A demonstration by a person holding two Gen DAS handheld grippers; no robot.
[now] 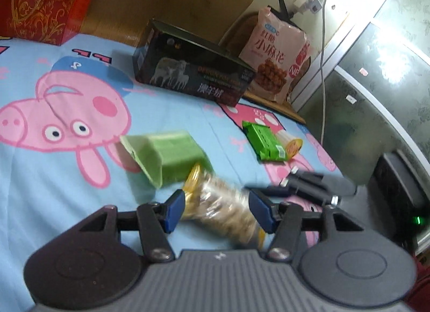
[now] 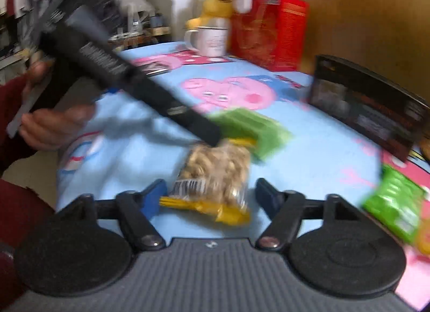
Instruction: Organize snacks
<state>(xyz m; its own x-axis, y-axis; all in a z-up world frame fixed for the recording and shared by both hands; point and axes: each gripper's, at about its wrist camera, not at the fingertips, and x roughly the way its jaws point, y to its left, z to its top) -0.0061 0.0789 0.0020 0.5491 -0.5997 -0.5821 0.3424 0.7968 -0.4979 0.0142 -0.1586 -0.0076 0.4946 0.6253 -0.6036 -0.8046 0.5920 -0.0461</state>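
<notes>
1. The left gripper [image 1: 217,211] has its blue pads on either side of a clear packet of biscuits [image 1: 225,210] with yellow ends; the pads appear to press on the packet's flanks, so I judge it gripped, though blur keeps me from being sure.
2. In the right wrist view the same packet of biscuits [image 2: 215,175] lies between the jaws of the right gripper [image 2: 209,195], which stand wide with clear gaps to the wrapper on both sides; nothing is held there.
3. The packet's long axis runs away from both grippers, one yellow end near the right gripper and the other toward the green carton [image 1: 164,156] lying on its side on the blue cartoon bedsheet [image 1: 174,108].
4. The two grippers meet the packet from crossing directions: the left one's dark body [image 2: 129,78] slants in from the upper left.
5. A second green packet [image 1: 264,140] lies apart to the right, and the dark box [image 1: 193,67] stands further back.
</notes>
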